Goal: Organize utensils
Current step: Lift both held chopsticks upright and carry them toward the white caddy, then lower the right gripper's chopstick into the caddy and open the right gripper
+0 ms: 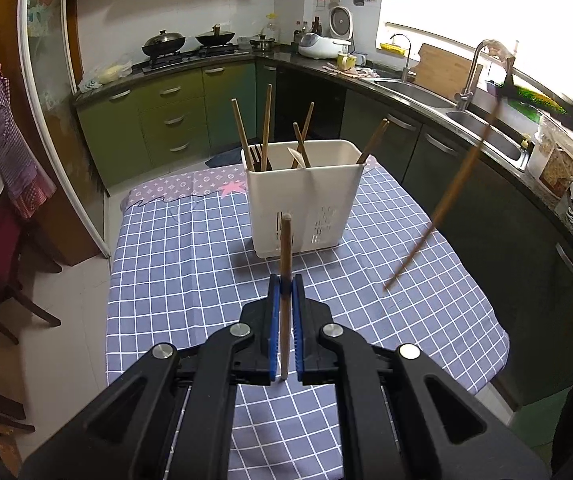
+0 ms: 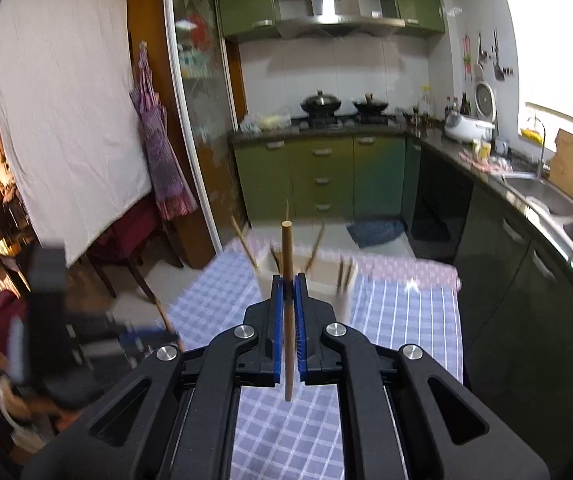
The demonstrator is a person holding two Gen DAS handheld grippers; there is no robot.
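Each gripper, left (image 1: 285,286) and right (image 2: 287,285), has its fingers clamped on 1 wooden chopstick (image 1: 285,264) near the white utensil holder (image 1: 306,200).

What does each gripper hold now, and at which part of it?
Left gripper: one brown wooden chopstick, clamped partway along its length. Right gripper: another brown wooden chopstick, clamped partway along too.

Green cabinets (image 1: 174,116), white tiled wall (image 2: 326,76), bright window (image 1: 486,12) — apparently daylight.
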